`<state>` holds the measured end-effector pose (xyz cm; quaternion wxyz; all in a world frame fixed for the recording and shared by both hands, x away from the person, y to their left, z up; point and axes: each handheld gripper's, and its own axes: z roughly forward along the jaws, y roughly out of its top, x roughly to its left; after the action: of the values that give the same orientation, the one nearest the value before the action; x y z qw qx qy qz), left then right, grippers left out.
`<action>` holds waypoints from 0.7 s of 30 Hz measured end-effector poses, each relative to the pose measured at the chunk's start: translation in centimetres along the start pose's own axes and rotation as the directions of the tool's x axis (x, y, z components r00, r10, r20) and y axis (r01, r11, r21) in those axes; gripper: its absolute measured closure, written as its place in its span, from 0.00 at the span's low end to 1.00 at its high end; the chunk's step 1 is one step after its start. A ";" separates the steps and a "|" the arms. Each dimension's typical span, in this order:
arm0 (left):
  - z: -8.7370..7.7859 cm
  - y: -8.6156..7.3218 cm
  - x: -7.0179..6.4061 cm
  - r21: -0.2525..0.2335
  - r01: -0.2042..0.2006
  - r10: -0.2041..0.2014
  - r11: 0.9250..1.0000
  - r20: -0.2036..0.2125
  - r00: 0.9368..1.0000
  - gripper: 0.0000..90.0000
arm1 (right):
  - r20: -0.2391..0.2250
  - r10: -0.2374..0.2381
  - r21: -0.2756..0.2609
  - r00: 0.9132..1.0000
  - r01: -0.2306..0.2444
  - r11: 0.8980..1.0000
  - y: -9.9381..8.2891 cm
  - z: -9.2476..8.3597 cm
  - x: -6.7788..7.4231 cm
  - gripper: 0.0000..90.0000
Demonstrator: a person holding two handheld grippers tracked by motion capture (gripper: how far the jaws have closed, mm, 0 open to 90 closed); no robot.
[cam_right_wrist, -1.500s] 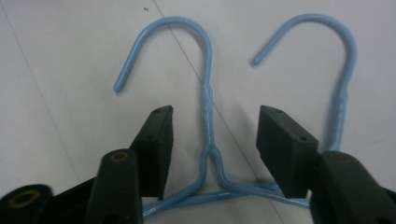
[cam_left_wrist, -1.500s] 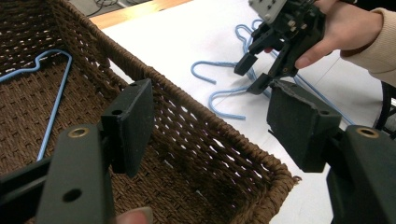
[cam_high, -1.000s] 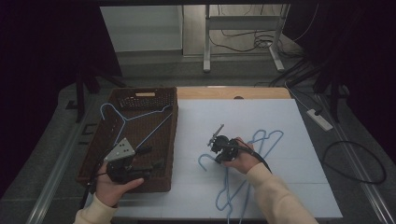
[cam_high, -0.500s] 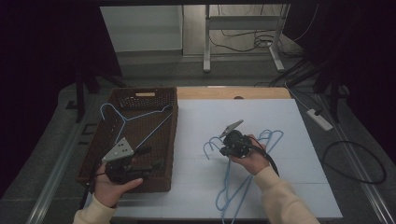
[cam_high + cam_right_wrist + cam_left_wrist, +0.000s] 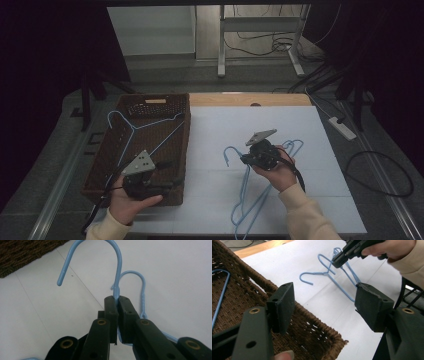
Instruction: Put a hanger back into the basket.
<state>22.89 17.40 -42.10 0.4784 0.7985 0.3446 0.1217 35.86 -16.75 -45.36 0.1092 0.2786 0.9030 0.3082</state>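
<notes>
My right gripper is shut on the neck of a light blue wire hanger. The hook end is raised off the white sheet and the body trails toward the table's front. More blue hangers lie just behind it, and one hook rests on the sheet. At the near right corner of the brown wicker basket my left gripper is open, with nothing between its pads. Another blue hanger lies inside the basket. The left gripper view also has the right gripper on its hanger.
A white sheet covers the table, with a wooden strip at its far edge. A power strip and a looping cable lie off the right side. Metal desk legs stand behind.
My right gripper has risen and moved right with the blue hanger, lifting its hook off the sheet. The left gripper has stayed at the basket's corner.
</notes>
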 end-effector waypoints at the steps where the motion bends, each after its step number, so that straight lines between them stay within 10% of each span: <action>1: 0.2 0.1 -0.1 0.001 0.001 -0.001 1.000 0.004 1.000 0.36 | 0.003 0.002 -0.003 1.000 -0.002 1.000 0.0 -0.1 0.0 0.96; 21: 4.8 1.3 -2.2 0.092 -0.019 0.012 0.996 0.074 0.997 0.36 | 0.004 0.057 -0.060 0.998 -0.057 0.997 -0.4 -0.8 0.6 0.96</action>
<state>24.34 12.21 -43.18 0.4522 0.8265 0.3257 0.0797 34.90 -17.07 -44.99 0.1113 0.3019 0.8848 0.3370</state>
